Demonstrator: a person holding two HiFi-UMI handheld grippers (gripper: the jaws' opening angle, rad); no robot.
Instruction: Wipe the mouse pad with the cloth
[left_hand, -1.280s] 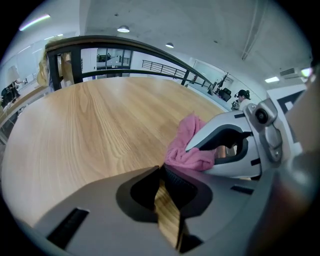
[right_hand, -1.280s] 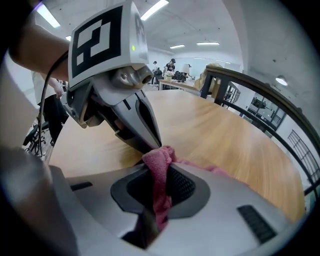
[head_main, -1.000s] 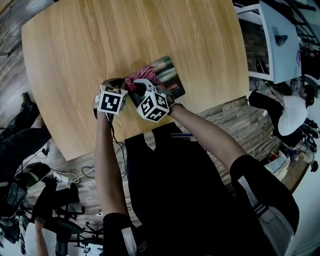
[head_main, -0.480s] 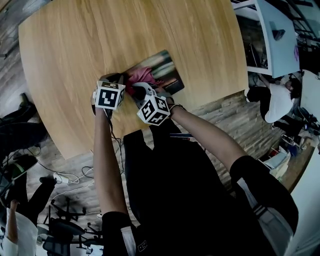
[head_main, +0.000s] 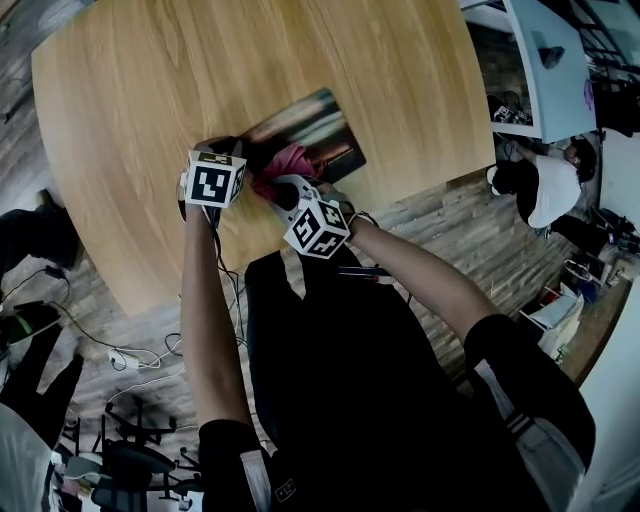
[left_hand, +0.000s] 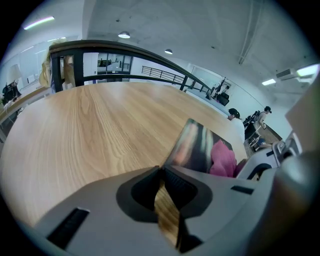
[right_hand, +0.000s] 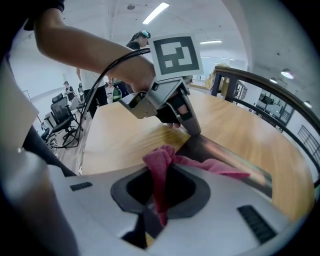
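Compared with one second earlier, the two marker cubes stand farther apart and the right gripper (head_main: 278, 185) lies closer to the person's body, with the cloth (head_main: 285, 160) drawn back toward the near edge of the mouse pad (head_main: 312, 122). Head view: the left gripper (head_main: 238, 152) meets the pad's near-left corner on the wooden table (head_main: 150, 120). The pink cloth is bunched just ahead of the right gripper's tips, and the rest of the pad stretches beyond it. Left gripper view: the jaws are drawn together, their tips touching at the pad's corner, with only a narrow slit of wood grain showing behind the tips. The dark, glossy pad (left_hand: 192, 145) runs forward and to the right from the tips. The cloth (left_hand: 222, 159) sits on it to the right, beside the pale body of the right gripper. Right gripper view: the jaws are clamped on a fold of the cloth (right_hand: 160, 165), which hangs down between them and trails forward to the right across the pad (right_hand: 225, 152). Ahead of the tips, the left gripper (right_hand: 192, 131) slants down onto the pad's corner.
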